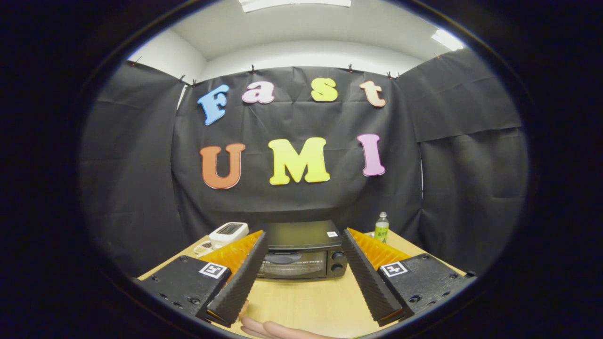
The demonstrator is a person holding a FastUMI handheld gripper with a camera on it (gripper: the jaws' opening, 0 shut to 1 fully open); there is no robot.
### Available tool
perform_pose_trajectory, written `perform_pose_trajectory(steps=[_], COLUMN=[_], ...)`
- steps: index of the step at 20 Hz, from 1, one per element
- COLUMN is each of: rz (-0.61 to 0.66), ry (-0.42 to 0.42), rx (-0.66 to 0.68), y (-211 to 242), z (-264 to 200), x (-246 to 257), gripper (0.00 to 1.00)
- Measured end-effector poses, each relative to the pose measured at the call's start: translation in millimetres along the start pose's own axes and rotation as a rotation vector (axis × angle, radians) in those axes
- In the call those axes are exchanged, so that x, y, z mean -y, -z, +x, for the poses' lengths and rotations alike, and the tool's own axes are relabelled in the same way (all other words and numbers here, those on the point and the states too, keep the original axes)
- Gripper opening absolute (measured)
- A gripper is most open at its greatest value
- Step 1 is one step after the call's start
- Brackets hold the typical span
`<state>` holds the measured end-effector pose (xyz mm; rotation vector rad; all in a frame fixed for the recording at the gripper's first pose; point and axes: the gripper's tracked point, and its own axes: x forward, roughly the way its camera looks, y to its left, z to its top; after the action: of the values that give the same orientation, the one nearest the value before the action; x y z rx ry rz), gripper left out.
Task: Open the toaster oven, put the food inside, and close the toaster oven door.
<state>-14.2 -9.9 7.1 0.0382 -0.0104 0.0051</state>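
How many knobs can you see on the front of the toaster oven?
2, stacked at the right end of the toaster oven front: upper knob, lower knob. The open tongs frame it; more may be hidden.

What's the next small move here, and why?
Probably ease the gripper forward toward the toaster oven door handle: the door looks closed, the fingers stand open and apart from it, nothing between them, with bare wooden table ahead.

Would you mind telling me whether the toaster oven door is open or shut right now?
Shut: the door stands upright, flush with the oven front, beyond the open hand-held gripper.
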Motion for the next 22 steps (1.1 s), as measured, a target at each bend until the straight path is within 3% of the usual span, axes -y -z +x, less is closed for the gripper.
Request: perform_pose_trajectory(steps=[12,22], rz=[-0.004,-0.052], ry=[-0.019,-0.043], rx=[0.036,0.034], y=[-5.3,31.3], z=[4.8,81.1], x=[-22.8,-38.2], gripper=[1.00,1.00])
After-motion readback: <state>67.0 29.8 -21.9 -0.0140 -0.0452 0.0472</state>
